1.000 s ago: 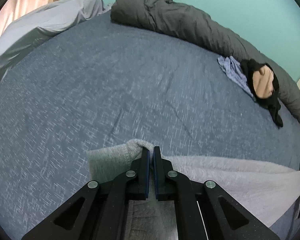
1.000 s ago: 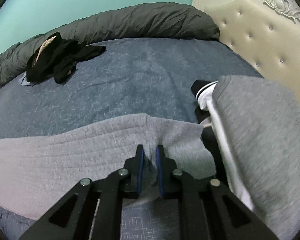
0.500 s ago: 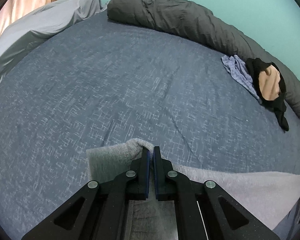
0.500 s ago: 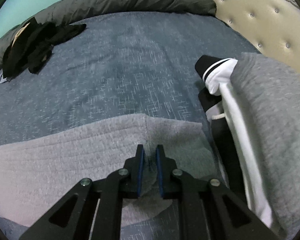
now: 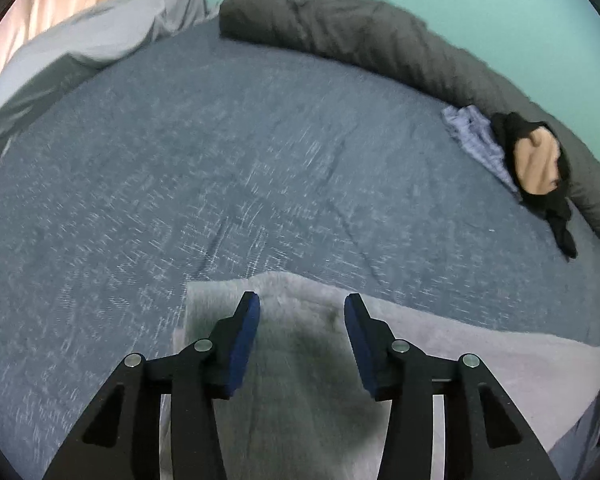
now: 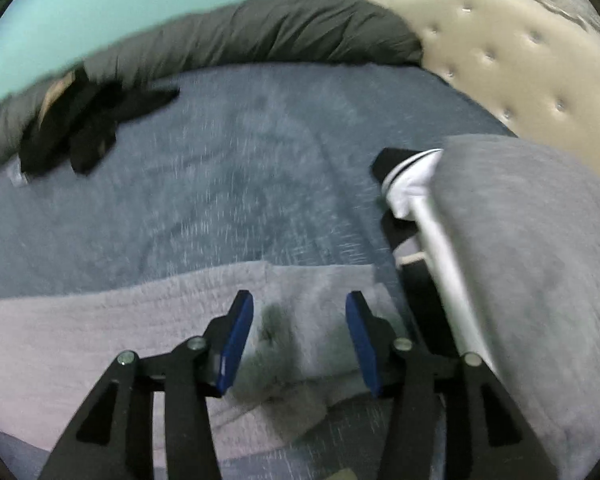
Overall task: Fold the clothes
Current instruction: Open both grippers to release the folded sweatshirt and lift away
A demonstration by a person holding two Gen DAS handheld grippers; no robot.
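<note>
A light grey knitted garment [image 5: 480, 352] lies flat on the blue bed sheet [image 5: 240, 168], spread across the near edge; it also shows in the right wrist view [image 6: 100, 320]. My left gripper [image 5: 301, 306] is open, its blue-padded fingers spread just above the garment's left end. My right gripper [image 6: 299, 304] is open above the garment's right end, where the cloth is bunched between the fingers. Neither gripper holds anything.
A rolled dark grey duvet [image 5: 380, 40] lies along the far wall. Black clothes [image 5: 540, 168] and a blue cloth [image 5: 476, 136] lie beside it. A stack of grey, white and black clothes [image 6: 520, 260] sits right of my right gripper, by the cream headboard [image 6: 520, 60].
Both grippers were shut on the grey garment's ends; both have now opened and let it go. The garment lies on the sheet.
</note>
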